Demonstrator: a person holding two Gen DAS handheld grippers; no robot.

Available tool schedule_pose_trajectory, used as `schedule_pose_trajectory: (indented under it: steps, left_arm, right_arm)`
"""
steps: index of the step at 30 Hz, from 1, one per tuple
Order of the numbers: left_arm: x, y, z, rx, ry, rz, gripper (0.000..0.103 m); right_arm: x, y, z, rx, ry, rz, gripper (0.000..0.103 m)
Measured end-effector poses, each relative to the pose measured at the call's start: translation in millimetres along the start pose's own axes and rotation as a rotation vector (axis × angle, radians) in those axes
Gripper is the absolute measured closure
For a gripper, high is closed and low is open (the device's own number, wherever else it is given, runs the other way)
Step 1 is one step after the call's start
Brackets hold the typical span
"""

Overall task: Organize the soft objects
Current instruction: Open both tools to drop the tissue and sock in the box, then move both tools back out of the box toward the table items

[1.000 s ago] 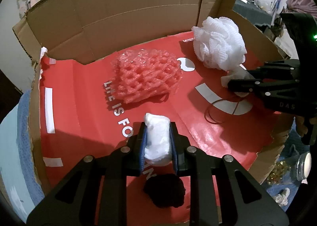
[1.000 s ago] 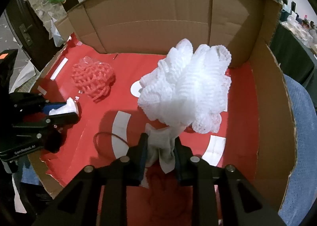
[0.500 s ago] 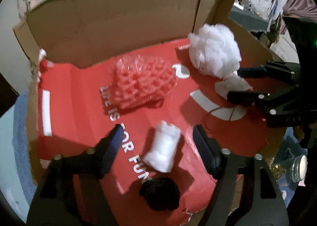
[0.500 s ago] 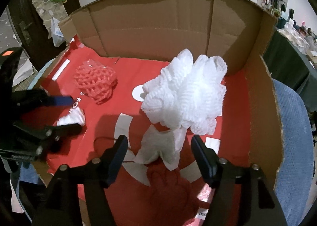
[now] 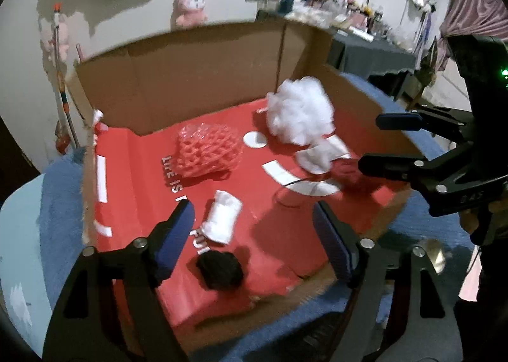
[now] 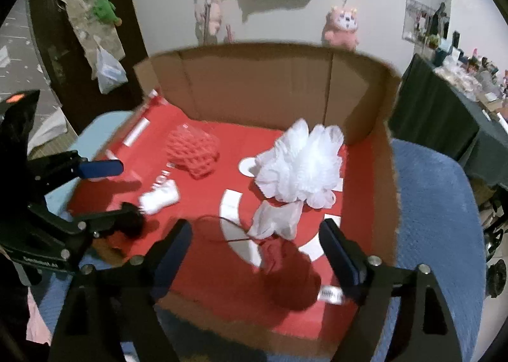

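Both claws, left [image 5: 254, 228] and right [image 6: 255, 246], hung released above the red-lined cardboard box [image 5: 203, 76] holding a small white fabric roll [image 5: 222, 219] and fluffy white mesh puff [image 6: 301, 171].

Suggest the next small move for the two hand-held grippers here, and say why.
Probably lift both clear of the cardboard box with the red floor. The left hand-held gripper and right hand-held gripper are open and empty, while the small white foam roll and fluffy white mesh puff lie inside.
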State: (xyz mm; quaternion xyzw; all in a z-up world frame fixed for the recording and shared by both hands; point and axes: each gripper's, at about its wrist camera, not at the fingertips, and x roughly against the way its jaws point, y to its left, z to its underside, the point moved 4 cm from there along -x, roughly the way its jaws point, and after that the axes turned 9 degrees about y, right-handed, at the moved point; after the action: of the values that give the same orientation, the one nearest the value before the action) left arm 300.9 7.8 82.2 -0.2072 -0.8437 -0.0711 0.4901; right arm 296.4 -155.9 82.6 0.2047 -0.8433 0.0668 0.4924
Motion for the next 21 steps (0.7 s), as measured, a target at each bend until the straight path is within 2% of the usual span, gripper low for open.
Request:
schedule_pose_trajectory:
  steps: [2, 6, 11, 21]
  left_arm:
    - [18, -10, 6, -0.001, -0.042, -0.006, 0.025]
    - [46, -19, 19, 0.005, -0.106, -0.019, 0.017]
    - [77, -37, 41, 0.026, -0.193, -0.020, 0.017]
    - [123, -75, 87, 0.033, -0.353, -0.046, 0.012]
  right_arm:
    - [18, 6, 5, 0.011, -0.036, 0.018, 0.010]
    - [58, 16, 21, 0.014, -0.116, 0.021, 0.005]
    - [101, 31, 47, 0.023, -0.207, 0.040, 0.000]
    - [153, 54, 107, 0.018, -0.353, 0.078, 0.000]
